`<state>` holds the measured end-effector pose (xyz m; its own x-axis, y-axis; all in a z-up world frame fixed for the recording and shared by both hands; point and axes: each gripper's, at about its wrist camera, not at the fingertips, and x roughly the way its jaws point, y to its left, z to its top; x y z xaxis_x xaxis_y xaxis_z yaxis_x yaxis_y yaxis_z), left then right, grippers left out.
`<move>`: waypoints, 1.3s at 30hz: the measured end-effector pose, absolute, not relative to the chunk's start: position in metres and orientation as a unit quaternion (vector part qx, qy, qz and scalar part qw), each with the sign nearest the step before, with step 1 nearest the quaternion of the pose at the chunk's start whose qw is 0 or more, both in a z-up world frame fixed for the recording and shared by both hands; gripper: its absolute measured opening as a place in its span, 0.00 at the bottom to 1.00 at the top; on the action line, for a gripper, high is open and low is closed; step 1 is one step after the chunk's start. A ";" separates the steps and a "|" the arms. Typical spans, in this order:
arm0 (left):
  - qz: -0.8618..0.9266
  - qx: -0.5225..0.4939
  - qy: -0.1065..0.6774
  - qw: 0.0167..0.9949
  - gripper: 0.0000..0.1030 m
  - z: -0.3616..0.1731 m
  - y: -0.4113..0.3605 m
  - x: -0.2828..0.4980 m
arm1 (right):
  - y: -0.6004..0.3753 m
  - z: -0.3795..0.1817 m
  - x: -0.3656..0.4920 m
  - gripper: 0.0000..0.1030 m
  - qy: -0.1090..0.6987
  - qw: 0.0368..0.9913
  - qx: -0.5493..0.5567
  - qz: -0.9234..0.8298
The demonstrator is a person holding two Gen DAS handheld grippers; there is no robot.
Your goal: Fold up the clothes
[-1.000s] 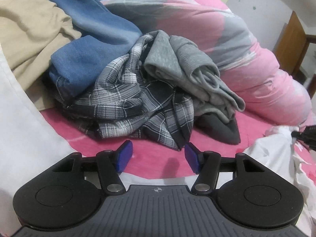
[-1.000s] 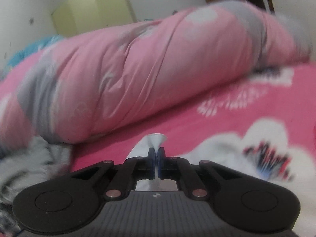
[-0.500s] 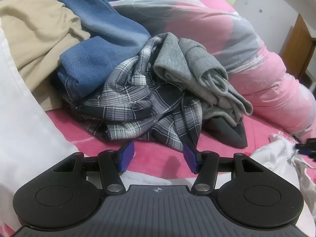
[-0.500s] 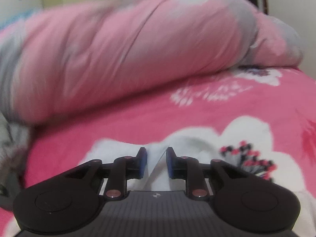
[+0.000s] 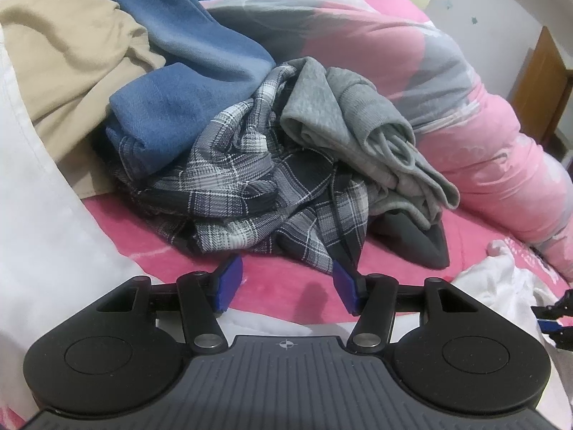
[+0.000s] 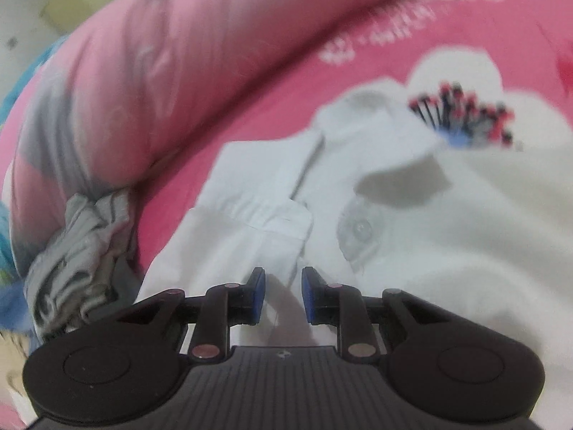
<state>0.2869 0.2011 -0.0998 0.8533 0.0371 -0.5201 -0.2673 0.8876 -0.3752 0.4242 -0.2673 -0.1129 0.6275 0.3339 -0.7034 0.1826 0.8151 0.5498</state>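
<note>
Left wrist: left gripper [image 5: 287,286] stood apart over the pink bed sheet [image 5: 272,268] — holding nothing, plaid shirt [image 5: 258,193] heaped just beyond | Right wrist: right gripper [image 6: 283,295], its jaws lately parted, hung over the white shirt [image 6: 272,208] — fabric below, unpinched.

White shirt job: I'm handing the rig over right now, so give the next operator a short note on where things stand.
Right gripper: jaws have just opened, empty, over the white shirt, which lies on the pink bedsheet, collar away from the gripper.
Left gripper: open, empty, facing the pile.
Pile: plaid shirt, grey sweatshirt, blue garment, beige garment, all unfolded.
Left: finish the white shirt, then the pile.
</note>
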 end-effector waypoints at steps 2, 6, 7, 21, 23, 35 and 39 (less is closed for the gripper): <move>0.081 -0.223 0.259 0.937 0.55 -0.100 0.201 0.287 | -0.272 -0.120 0.428 0.23 0.431 0.840 0.328 0.046; 0.081 -0.222 0.259 0.937 0.56 -0.100 0.200 0.287 | -0.277 -0.129 0.433 0.20 0.421 0.831 0.359 0.054; 0.081 -0.222 0.259 0.937 0.56 -0.100 0.200 0.288 | -0.278 -0.131 0.434 0.14 0.419 0.827 0.370 0.055; 0.080 -0.222 0.260 0.936 0.56 -0.101 0.200 0.288 | -0.164 -0.097 0.416 0.01 0.329 0.927 -0.178 0.006; 0.080 -0.221 0.260 0.936 0.56 -0.101 0.200 0.288 | -0.152 -0.114 0.418 0.03 0.336 0.911 -0.240 -0.003; 0.081 -0.220 0.261 0.936 0.56 -0.101 0.200 0.288 | -0.242 -0.058 0.388 0.09 0.390 0.919 0.045 0.047; 0.081 -0.221 0.261 0.936 0.56 -0.101 0.200 0.288 | -0.267 -0.070 0.370 0.19 0.448 0.870 0.188 0.087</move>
